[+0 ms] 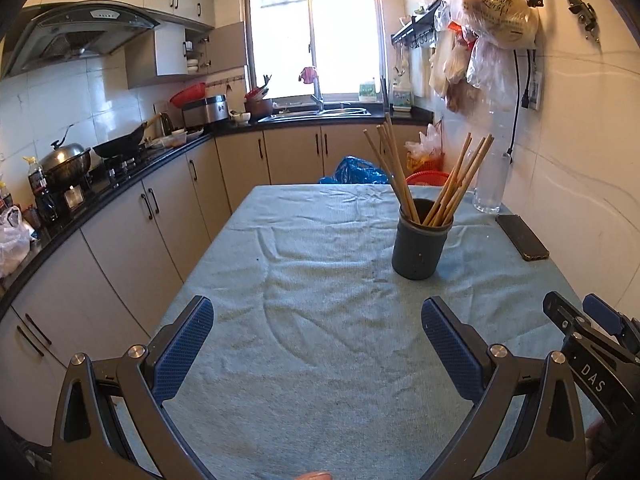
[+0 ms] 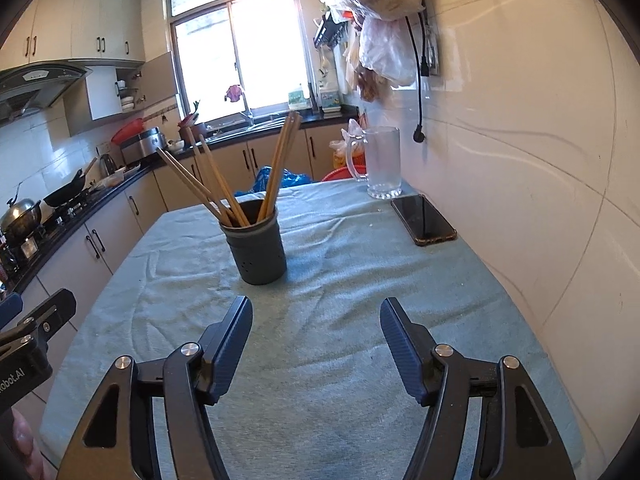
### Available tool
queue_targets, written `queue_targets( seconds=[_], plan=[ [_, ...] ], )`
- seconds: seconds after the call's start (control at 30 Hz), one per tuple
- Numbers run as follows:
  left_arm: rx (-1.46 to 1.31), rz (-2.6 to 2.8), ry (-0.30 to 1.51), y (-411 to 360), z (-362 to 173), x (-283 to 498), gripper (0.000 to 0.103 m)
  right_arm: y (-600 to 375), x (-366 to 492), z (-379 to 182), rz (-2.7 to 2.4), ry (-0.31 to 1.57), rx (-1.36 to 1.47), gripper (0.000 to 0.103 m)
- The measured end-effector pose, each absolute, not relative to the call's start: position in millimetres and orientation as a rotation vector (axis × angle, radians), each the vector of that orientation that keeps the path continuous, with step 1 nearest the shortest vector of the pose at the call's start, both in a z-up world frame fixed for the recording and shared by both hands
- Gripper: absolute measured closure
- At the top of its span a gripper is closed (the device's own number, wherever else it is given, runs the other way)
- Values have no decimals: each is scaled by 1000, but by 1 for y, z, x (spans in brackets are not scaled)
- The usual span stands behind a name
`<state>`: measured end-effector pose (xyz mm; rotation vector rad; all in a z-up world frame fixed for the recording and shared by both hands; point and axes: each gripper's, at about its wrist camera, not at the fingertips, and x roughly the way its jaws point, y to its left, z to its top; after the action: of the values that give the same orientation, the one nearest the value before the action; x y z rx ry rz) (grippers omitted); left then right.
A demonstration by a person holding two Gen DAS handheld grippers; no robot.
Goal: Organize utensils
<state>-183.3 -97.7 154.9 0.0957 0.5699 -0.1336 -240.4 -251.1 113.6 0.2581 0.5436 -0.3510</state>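
Note:
A dark grey utensil holder [image 1: 420, 240] stands upright on the table's pale blue cloth [image 1: 304, 280]. Several wooden chopsticks [image 1: 452, 184] stand in it, fanned to both sides. It also shows in the right wrist view [image 2: 258, 244] with the chopsticks [image 2: 216, 184]. My left gripper [image 1: 318, 340] is open and empty, above the cloth, short of the holder and to its left. My right gripper [image 2: 316, 340] is open and empty, short of the holder and a little to its right. The right gripper shows at the left view's right edge [image 1: 588, 316].
A black phone [image 2: 424, 218] lies on the cloth by the white wall. A clear glass mug [image 2: 382, 164] stands behind it at the far corner. Kitchen counter and cabinets [image 1: 132, 208] run along the left. Blue bag [image 1: 356, 170] and red basket [image 1: 426, 178] sit beyond the table.

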Motion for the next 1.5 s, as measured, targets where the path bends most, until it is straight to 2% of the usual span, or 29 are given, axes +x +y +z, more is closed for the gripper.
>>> queue_targets(
  seconds=[1.5],
  plan=[
    [79,-168,647,-100,136,-171,0,-236,-237,105,-371,547,200,27]
  ],
)
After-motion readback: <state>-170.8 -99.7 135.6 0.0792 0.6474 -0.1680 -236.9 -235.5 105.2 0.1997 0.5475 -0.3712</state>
